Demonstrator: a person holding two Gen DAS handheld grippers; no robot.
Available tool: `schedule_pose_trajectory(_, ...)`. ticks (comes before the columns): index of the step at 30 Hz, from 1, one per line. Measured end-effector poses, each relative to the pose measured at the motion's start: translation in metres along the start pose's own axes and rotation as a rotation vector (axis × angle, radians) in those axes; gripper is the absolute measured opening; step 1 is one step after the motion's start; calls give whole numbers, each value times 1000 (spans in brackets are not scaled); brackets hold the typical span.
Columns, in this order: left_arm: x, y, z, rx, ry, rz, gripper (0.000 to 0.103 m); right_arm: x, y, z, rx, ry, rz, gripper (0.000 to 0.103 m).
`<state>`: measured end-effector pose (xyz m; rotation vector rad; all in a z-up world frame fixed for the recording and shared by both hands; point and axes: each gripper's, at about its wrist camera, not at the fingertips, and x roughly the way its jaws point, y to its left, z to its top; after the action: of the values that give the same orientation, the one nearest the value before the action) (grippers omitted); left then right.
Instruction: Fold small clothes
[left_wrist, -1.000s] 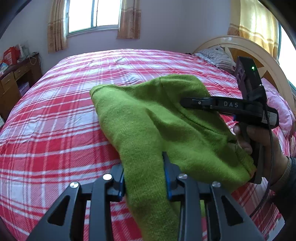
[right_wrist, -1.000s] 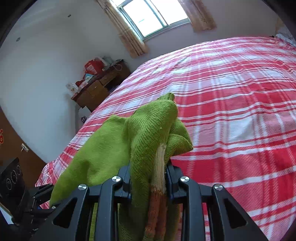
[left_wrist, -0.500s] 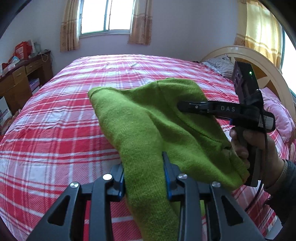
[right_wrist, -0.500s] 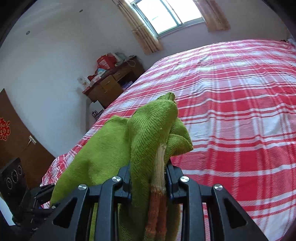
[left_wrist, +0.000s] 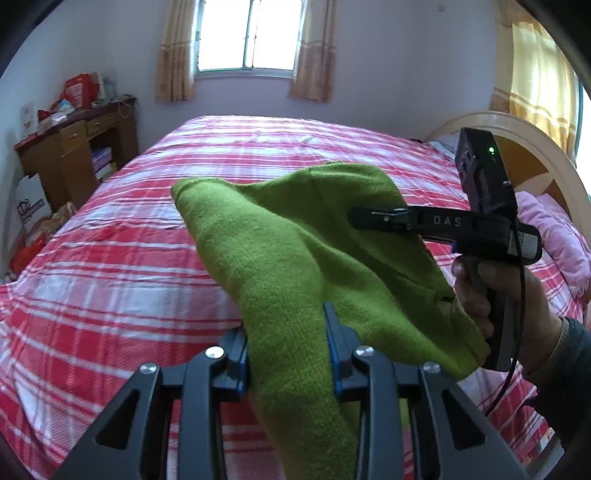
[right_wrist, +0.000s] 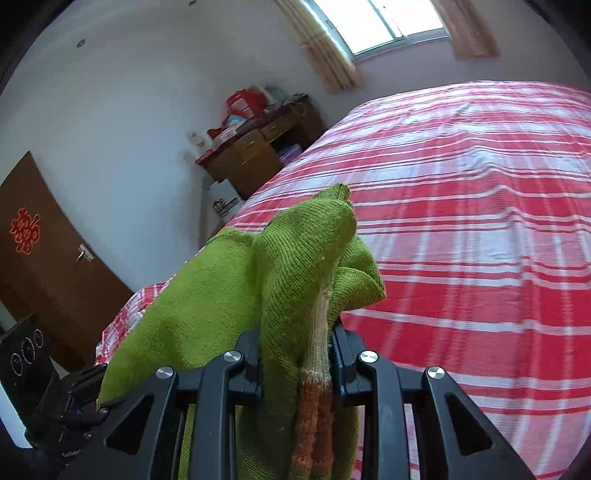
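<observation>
Left gripper: I see my black two-finger left gripper (left_wrist: 288, 350) at the bottom of the left wrist view, jaws drawn in to a narrow gap and pressing a bunched fold of cloth between the blue pads.
Right gripper: my black two-finger right gripper (right_wrist: 297, 356) is likewise nearly closed, clamped on a thick gather of the same cloth. In the left wrist view I see it from the side at the right (left_wrist: 373, 218), marked "DAS", with one finger lying across the fabric.
Garment: the small bright green knitted garment (left_wrist: 295, 251) hangs between the two grippers, lifted clear of the bedding. It spans from the left grip, across a raised folded corner at upper left, to the right grip.
Trim: in the right wrist view I see a cream and orange ribbed band (right_wrist: 314, 391) running through the right jaws.
Hand: a person's hand (left_wrist: 491, 295) in a dark sleeve holds the right gripper's handle; a green lamp glows on the unit above it.
Bed: the red, pink and white plaid bedspread (left_wrist: 110, 258) lies below the garment.
Headboard: a curved cream headboard (left_wrist: 517, 133) stands at right, with a pink pillow (left_wrist: 554, 229) beside it.
Room: a brown wooden desk (left_wrist: 70, 151) stands left of the bed, a curtained window (left_wrist: 251, 33) behind it.
</observation>
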<state>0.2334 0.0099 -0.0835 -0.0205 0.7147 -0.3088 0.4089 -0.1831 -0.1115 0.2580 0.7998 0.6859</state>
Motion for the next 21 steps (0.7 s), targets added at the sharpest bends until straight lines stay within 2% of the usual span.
schedule_pose_trajectory(8,-22,35,-8,-36,-32,62,33,44,44,3,-40,35,65,27)
schedule_pose_trajectory(21,-43,79,-27,-94,-59,133,33,87,90,2,-102,95,130,27)
